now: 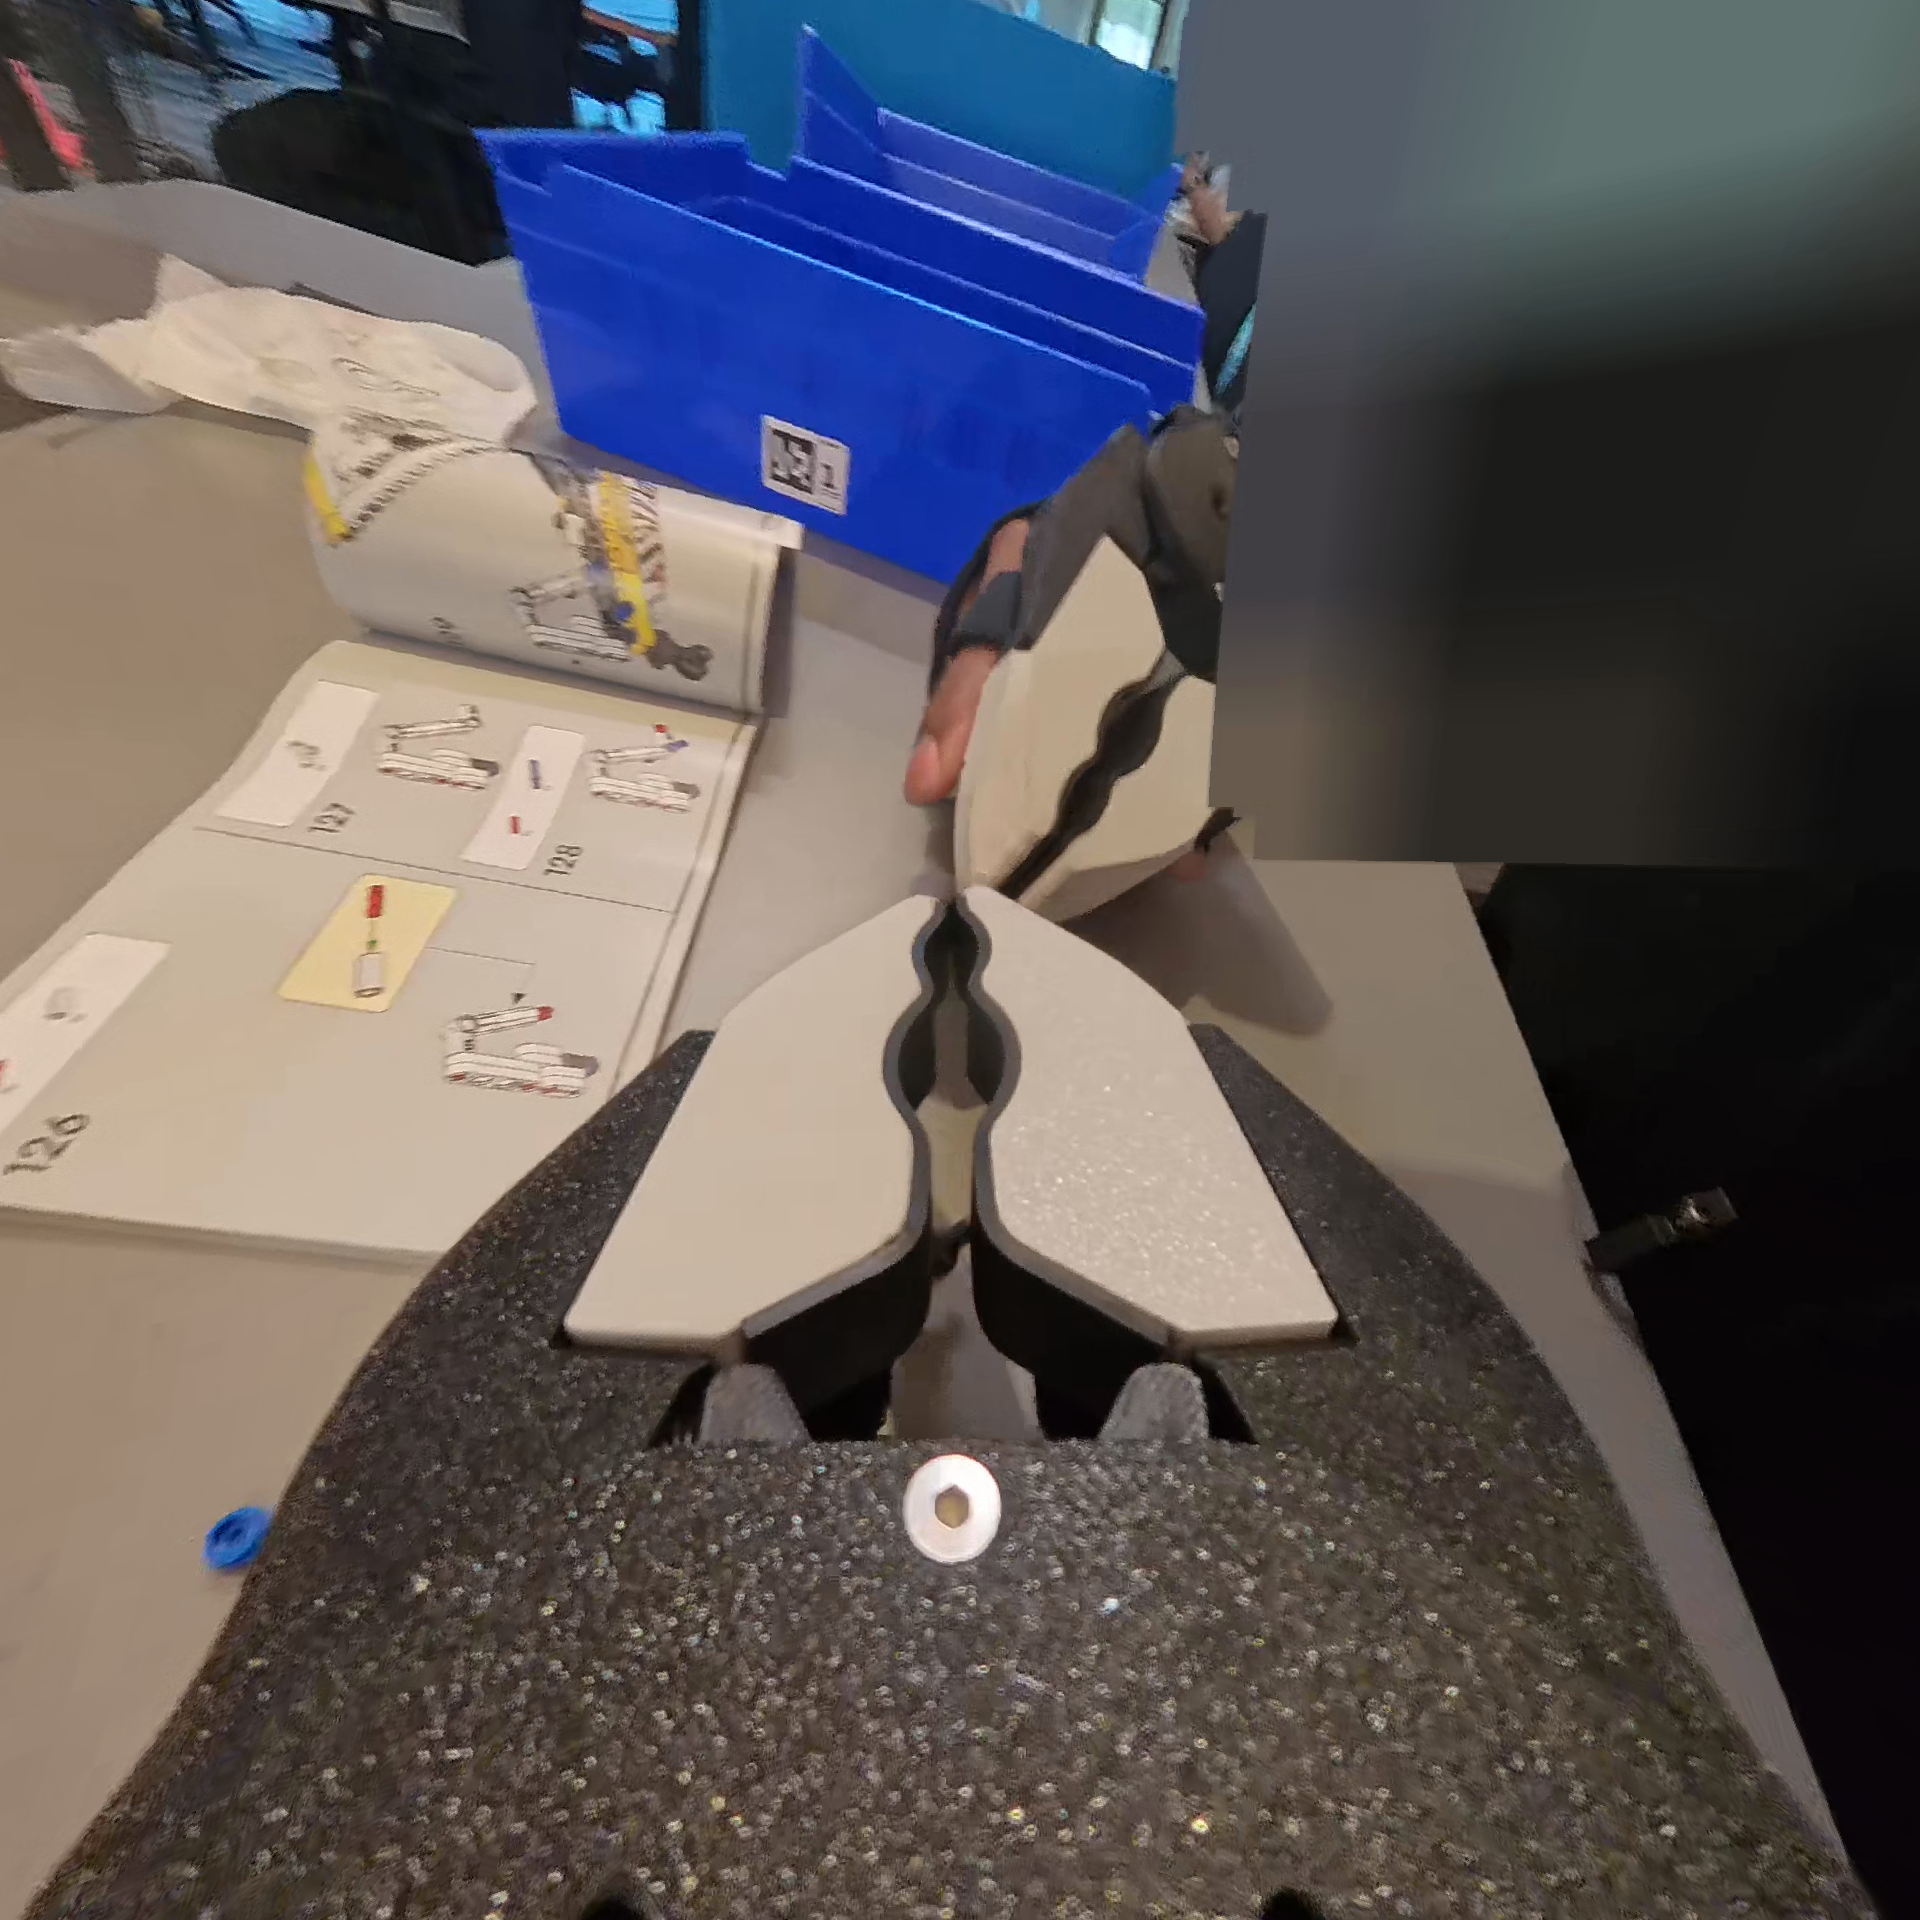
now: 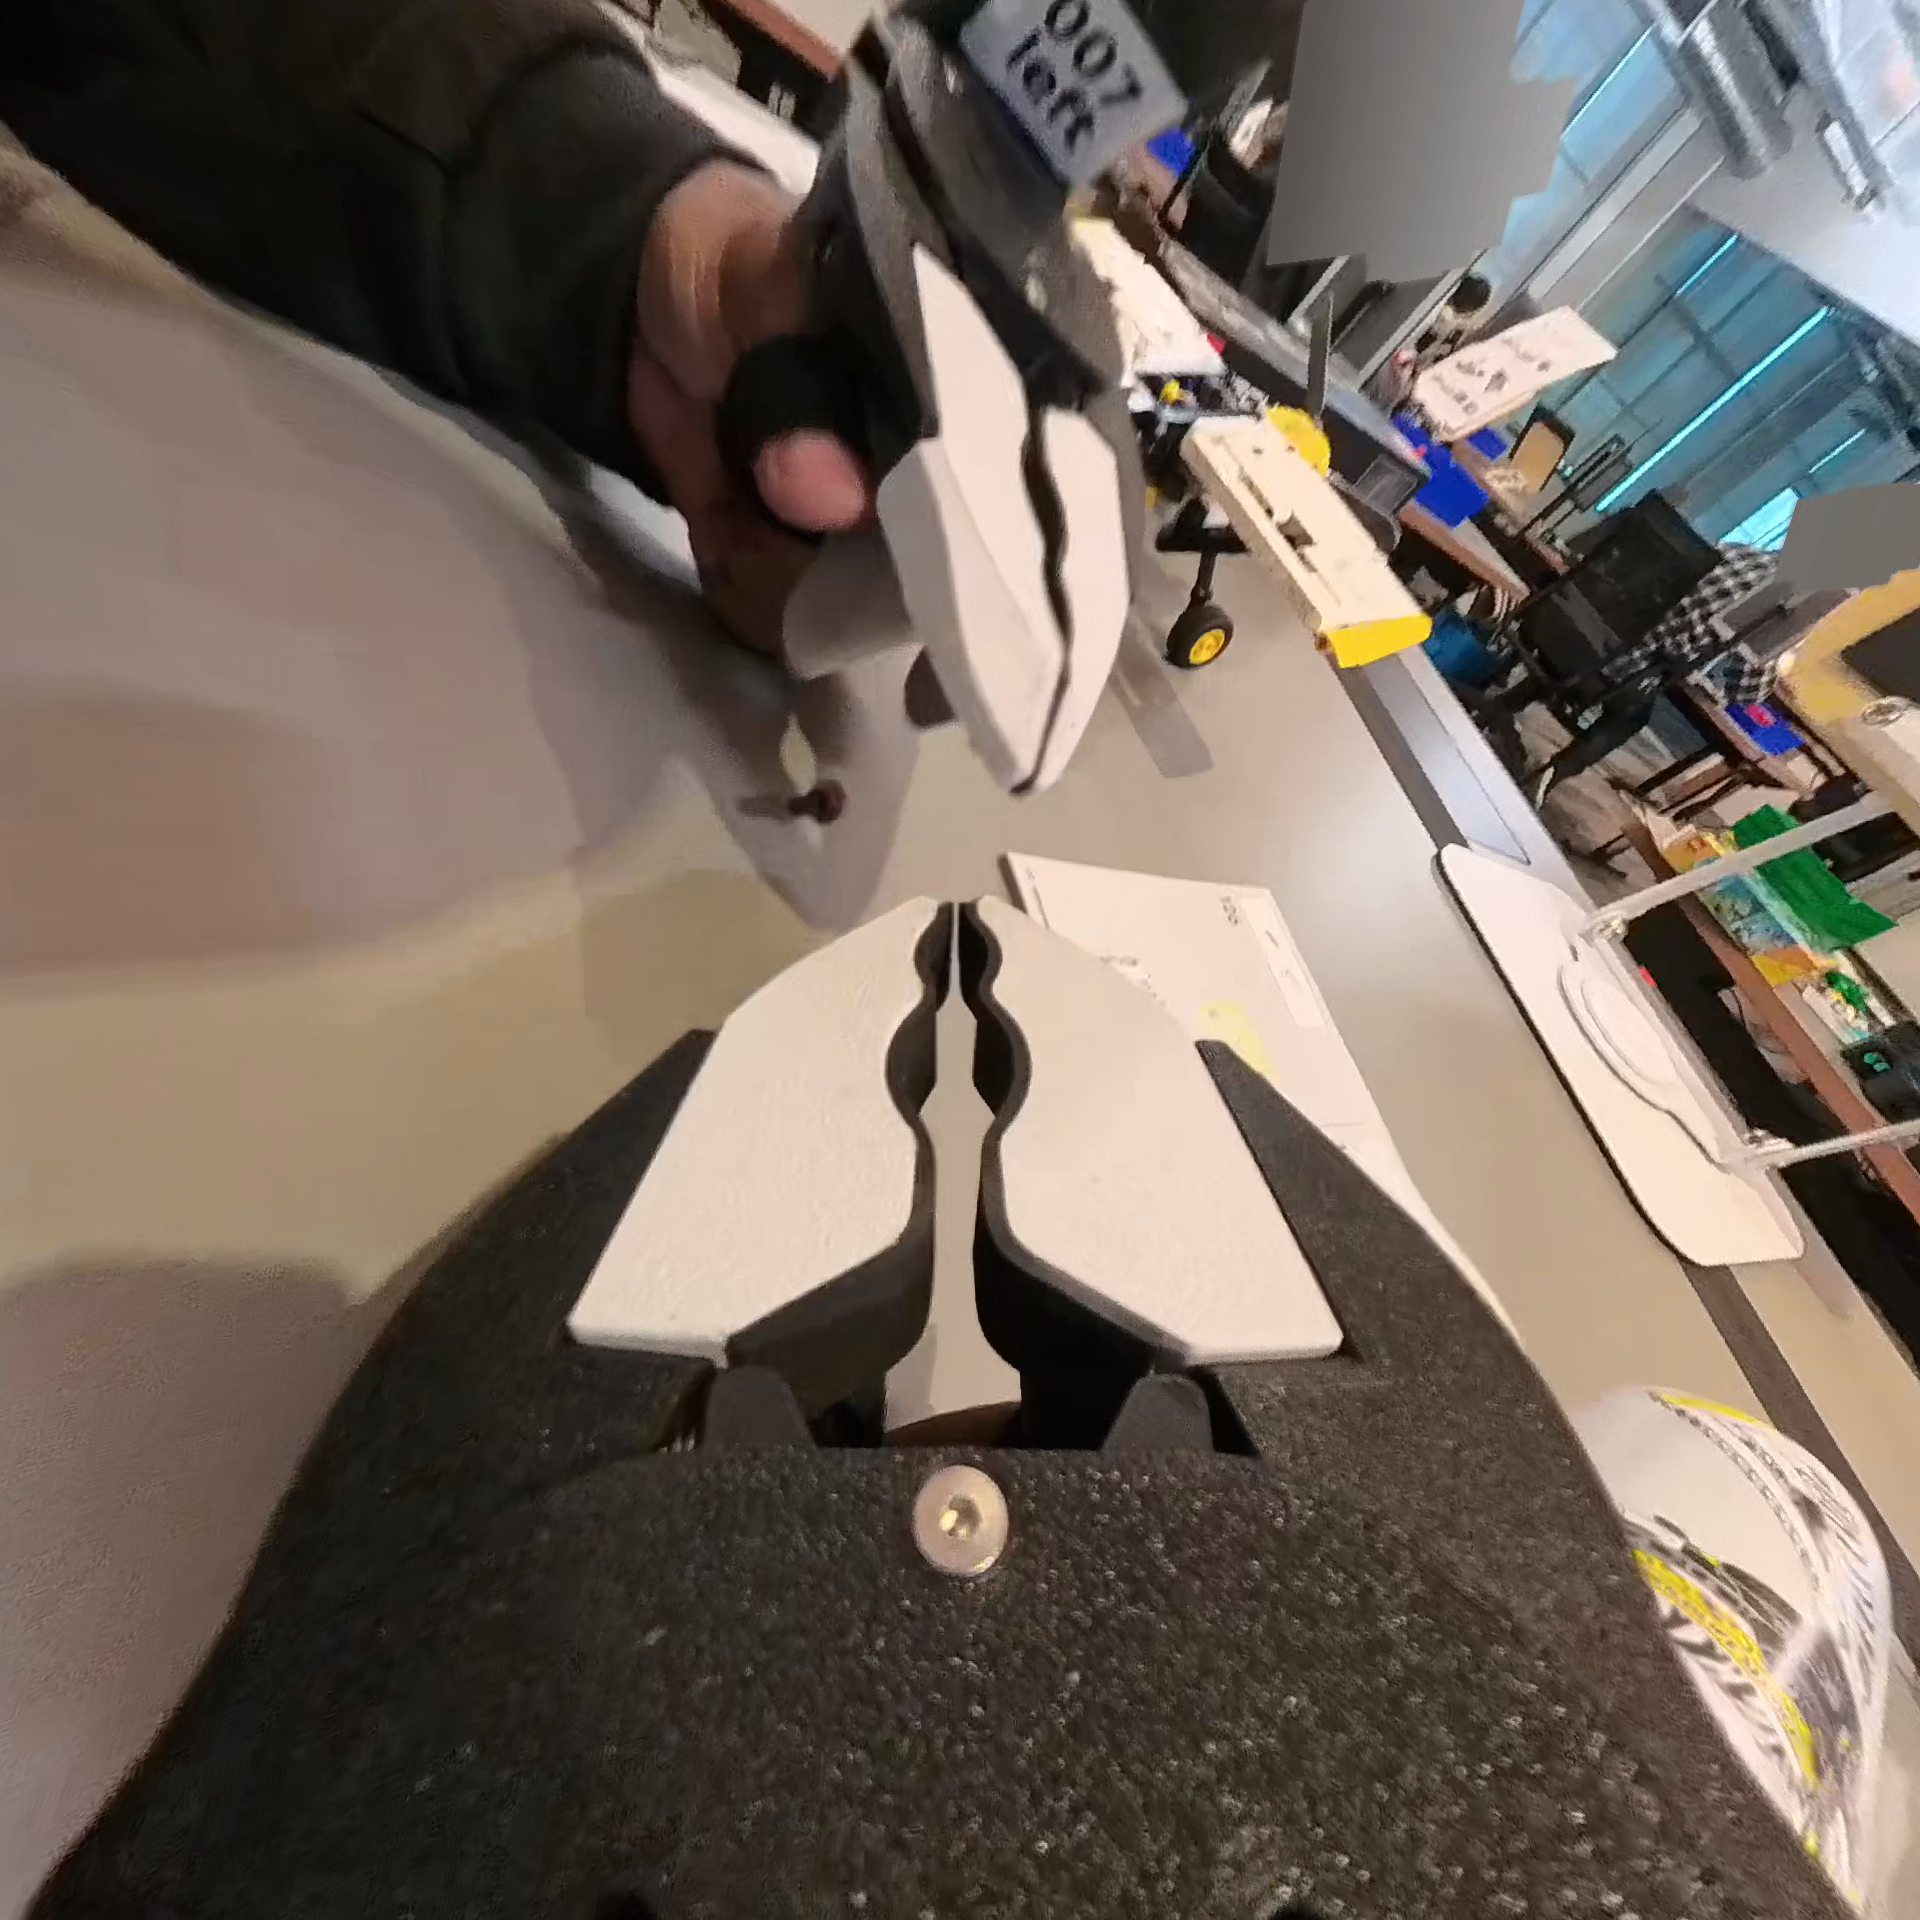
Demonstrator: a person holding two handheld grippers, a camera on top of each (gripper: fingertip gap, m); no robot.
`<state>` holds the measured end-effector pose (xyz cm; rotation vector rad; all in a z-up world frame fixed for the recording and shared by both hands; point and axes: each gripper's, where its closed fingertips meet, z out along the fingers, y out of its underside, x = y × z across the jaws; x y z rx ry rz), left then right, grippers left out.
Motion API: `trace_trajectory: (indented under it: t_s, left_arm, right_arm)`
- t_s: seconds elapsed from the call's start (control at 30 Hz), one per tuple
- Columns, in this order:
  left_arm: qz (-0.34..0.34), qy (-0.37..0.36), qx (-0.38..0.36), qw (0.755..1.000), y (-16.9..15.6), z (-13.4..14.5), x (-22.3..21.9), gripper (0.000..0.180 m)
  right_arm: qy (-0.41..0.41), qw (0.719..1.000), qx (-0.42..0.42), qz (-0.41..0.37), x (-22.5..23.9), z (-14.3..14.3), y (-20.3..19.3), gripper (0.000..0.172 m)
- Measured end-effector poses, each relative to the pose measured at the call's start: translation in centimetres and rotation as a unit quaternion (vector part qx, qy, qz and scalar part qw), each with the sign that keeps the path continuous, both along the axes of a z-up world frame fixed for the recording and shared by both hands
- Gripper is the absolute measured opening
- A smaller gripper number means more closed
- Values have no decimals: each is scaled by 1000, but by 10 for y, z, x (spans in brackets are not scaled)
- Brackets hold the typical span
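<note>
Left claw (image 1: 954, 914) clenched, pale grey fingertips meeting at the front with nothing visible between them, hovering over the smooth grey bench (image 1: 831, 665) just to the right of an open assembly-instruction booklet with printed build diagrams (image 1: 343, 935)

Right claw (image 2: 956, 914) likewise clenched, tips pressed together, nothing seen in the grasp; seen from the left wrist as well (image 1: 1091, 769), tilted down, tips almost touching those of the left one, with a bare fingertip of the hand (image 1: 940, 748) holding it just beside

From the right wrist, the left claw pointing down at the bench, held by a hand in a dark sleeve (image 2: 727, 416); just below it a small dark pin-like piece (image 2: 805, 802) lying on the bench within the shadow, not touched by either claw, too small to identify

Beyond the booklet, a row of empty-looking bright blue plastic bins (image 1: 831, 343) carrying a small black-and-white square marker; crumpled white paper (image 1: 260, 353) to their left; a small blue plastic piece (image 1: 234, 1536) near the bench's near edge

Farther along the bench, a white-and-yellow brick-built model with black-and-yellow wheels (image 2: 1278, 520), well apart from both claws
</note>
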<state>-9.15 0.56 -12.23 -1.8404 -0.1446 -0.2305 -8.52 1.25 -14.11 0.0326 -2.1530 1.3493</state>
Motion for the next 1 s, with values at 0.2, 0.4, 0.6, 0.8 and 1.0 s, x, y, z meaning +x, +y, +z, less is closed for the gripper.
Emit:
trace_trajectory:
  t_s: [0.2,0.4,0.6,0.8,1.0]
  left_arm:
    - [90,-5,6,996,-13,13,-31,1]
    - [180,54,-36,982,-38,32,-50,2]
    - [203,64,-111,971,-75,21,-43,12]
    - [212,110,-247,939,-114,-21,-22,18]
    - [144,148,-343,916,-126,-62,-7,18]
  right_arm:
    - [-34,998,55,6,3,-16,-3,10]
    - [-57,994,90,9,3,-27,-14,18]
    - [-75,993,93,2,-3,-29,-26,18]
    - [-67,991,117,3,-2,-35,-34,18]
    - [-65,991,119,9,0,-35,-34,18]
